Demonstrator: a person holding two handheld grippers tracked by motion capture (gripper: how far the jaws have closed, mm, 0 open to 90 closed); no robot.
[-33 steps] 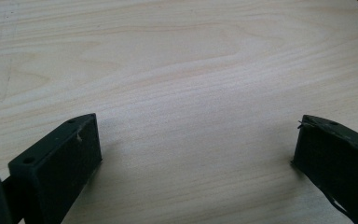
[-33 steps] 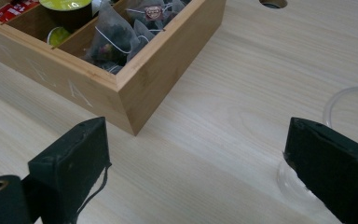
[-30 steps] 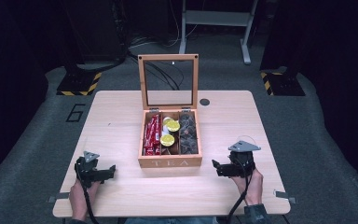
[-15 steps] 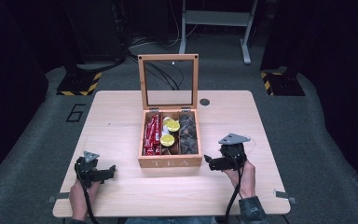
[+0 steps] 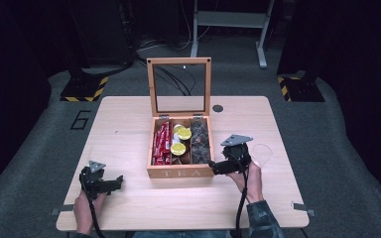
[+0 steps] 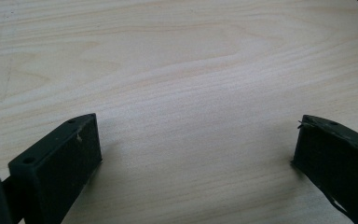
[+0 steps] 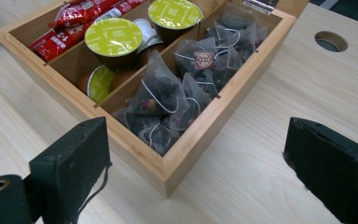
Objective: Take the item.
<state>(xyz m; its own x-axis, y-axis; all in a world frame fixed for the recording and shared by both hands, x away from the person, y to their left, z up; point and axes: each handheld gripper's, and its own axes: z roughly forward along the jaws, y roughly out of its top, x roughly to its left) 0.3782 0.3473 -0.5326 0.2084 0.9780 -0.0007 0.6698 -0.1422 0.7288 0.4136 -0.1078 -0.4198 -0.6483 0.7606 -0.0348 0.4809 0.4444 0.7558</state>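
Note:
A wooden tea box (image 5: 181, 172) stands mid-table with its glass lid (image 5: 179, 60) upright. It holds red sachets (image 5: 162, 144) on the left, green-lidded capsules (image 5: 178, 148) in the middle and dark pyramid tea bags (image 5: 200, 141) on the right. My right gripper (image 5: 214, 167) is open beside the box's front right corner, jaws pointing at it. In the right gripper view that corner (image 7: 177, 163) lies between the open jaws of the right gripper (image 7: 196, 140), with the tea bags (image 7: 168, 93) and capsules (image 7: 113, 37) beyond. My left gripper (image 5: 116, 182) stands open over bare wood at the front left, nothing between the jaws of the left gripper (image 6: 196, 149).
A round cable hole (image 5: 218, 108) sits in the table (image 5: 129, 129) behind the box's right side. A faint clear round object (image 5: 262, 153) lies right of my right gripper. Beyond the table are a metal stand (image 5: 228, 20) and striped floor bases (image 5: 84, 89).
My right gripper has moved left and a little away from the person, up to the box's front right corner. The left gripper has stayed where it was.

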